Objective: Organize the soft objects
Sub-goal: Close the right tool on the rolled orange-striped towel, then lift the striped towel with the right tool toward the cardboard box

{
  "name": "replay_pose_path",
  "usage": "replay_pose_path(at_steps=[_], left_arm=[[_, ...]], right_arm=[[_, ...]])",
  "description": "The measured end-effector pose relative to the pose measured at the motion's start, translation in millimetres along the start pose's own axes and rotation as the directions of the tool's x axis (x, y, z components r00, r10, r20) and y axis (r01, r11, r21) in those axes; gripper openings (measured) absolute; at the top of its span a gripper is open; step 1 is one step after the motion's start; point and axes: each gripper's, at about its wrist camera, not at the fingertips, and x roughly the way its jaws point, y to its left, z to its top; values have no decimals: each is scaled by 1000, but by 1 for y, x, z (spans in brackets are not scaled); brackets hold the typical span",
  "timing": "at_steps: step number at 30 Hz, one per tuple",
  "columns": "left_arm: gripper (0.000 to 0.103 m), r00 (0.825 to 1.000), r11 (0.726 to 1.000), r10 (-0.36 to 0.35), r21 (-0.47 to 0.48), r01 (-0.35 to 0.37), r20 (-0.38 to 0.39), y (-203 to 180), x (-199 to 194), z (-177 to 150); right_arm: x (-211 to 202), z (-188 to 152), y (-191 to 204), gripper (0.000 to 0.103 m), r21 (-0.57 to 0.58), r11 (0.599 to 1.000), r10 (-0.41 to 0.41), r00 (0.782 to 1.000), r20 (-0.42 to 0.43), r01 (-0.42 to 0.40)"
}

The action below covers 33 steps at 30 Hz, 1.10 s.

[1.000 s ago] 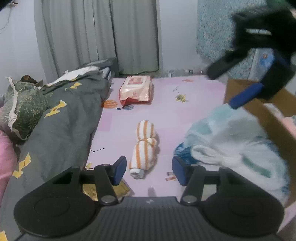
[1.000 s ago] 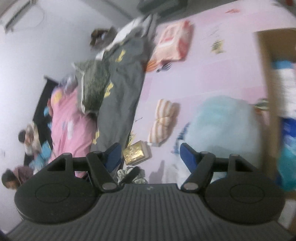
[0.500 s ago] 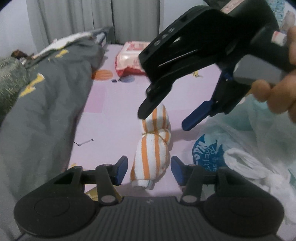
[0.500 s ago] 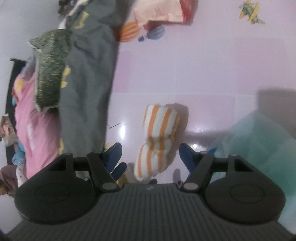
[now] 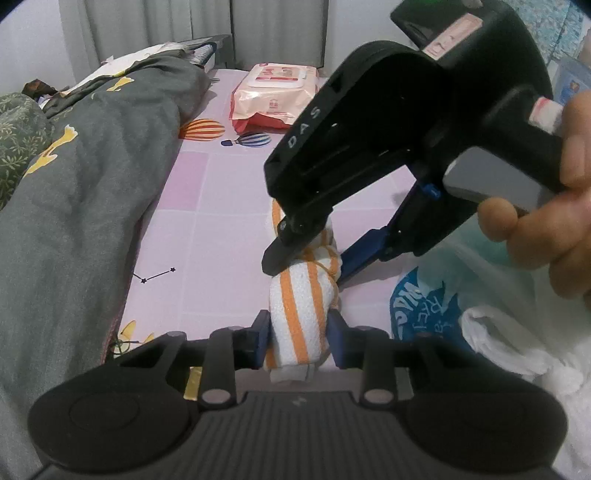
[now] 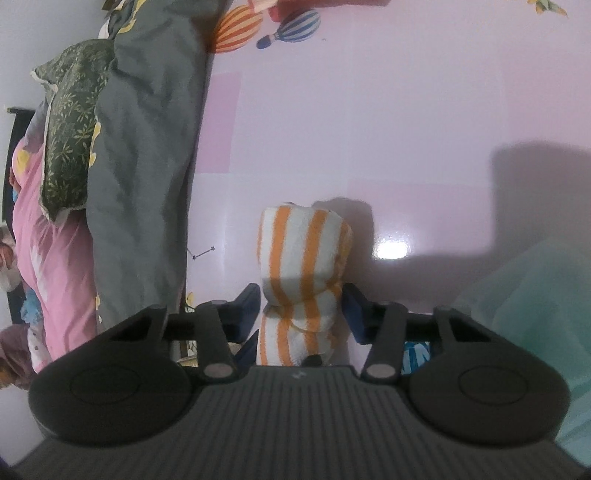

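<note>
Both grippers are on the same thing here: the rolled orange-and-white towel (image 5: pixel 299 314) lying on the pink floor mat (image 5: pixel 221 236), between the grey blanket (image 5: pixel 85 206) and a plastic bag (image 5: pixel 461 332).

Nearest the left camera, the left gripper (image 5: pixel 297 332) has its jaws closed on the near end of the towel, pads pressed into both sides — they've just been closing, and the cloth bulges a bit between them. Further up the roll, the right gripper (image 6: pixel 302 314) straddles the pinched waist where the towel is tied. Its jaws have been closing too and sit right at the cloth, one either side, but I can't tell if they're actually squeezing it or just touching.

My take on doing this well: finish the right-hand squeeze before lifting anything, and keep it on that narrow waist since that's the part least likely to slip. Then raise both ends together and level — pull apart and the roll might come undone, lift one side first and it sags.

Farther back there's a wipes pack (image 5: pixel 275 92) near the curtains (image 5: pixel 207 33), well clear of all this.
</note>
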Motion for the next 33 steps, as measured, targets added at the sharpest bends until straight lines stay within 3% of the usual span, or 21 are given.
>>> replay_pose_path(at_steps=[10, 33], left_arm=[[31, 999, 1000, 5, 3, -6, 41, -1, -20, 2], [31, 978, 999, -17, 52, 7, 210, -30, -111, -4]], right_arm=[[-16, -9, 1, 40, -4, 999, 45, 998, 33, -45], [-112, -71, 22, 40, -89, 987, 145, 975, 169, -132]])
